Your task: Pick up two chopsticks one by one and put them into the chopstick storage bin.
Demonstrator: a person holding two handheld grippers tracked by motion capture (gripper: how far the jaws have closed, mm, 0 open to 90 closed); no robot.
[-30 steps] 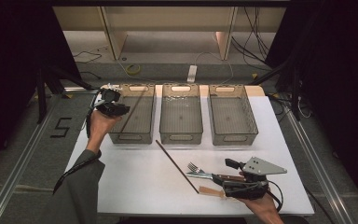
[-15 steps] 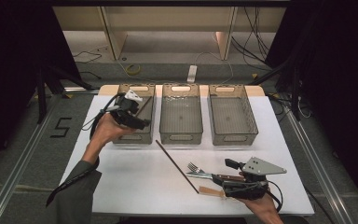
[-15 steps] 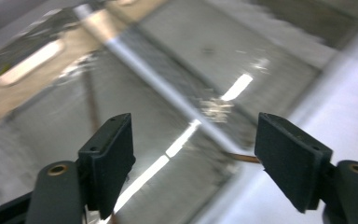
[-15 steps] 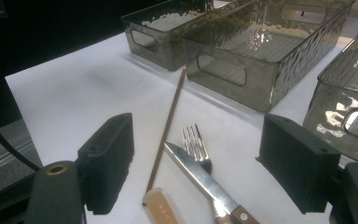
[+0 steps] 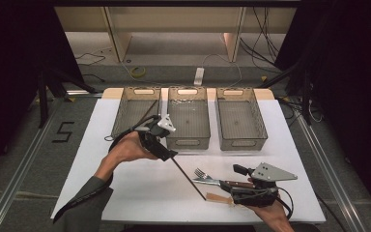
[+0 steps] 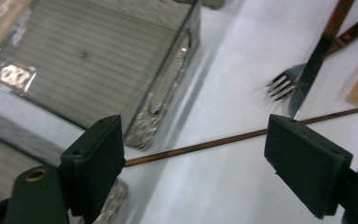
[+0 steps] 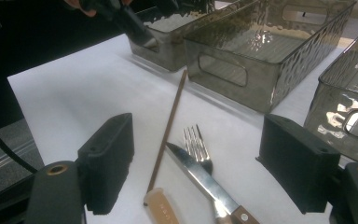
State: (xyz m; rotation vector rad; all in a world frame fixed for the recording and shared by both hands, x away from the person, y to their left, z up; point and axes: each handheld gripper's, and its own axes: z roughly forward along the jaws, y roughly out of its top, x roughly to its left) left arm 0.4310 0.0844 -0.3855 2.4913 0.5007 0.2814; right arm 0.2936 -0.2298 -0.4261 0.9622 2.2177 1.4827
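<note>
Three clear plastic bins stand in a row at the far edge of the white table (image 5: 101,145): the left bin (image 5: 128,113), the middle bin (image 5: 188,118) and the right bin (image 5: 239,118). Seen from the high view, the left gripper (image 5: 170,153) sits just at the near corner between the left and middle bins, at about 10 o'clock from the table's middle. Its jaws have just been opening and now stand wide apart; in the left gripper view the chopstick (image 6: 242,135) runs across the gap between them on the table, touched by neither pad.

That thin dark chopstick (image 5: 189,176) lies on the bare table, slanting from the left gripper toward 5 o'clock, and its far end stops just beside a small tan rest (image 5: 217,198). The right gripper (image 5: 236,170) rests at about 5 o'clock near the table's front edge, with its jaws spread wide and empty. Between them in the right gripper view lie a fork (image 7: 196,142) and a wood-handled knife (image 7: 200,177), the blade crossing over the fork, both just beside the chopstick's end.
</note>
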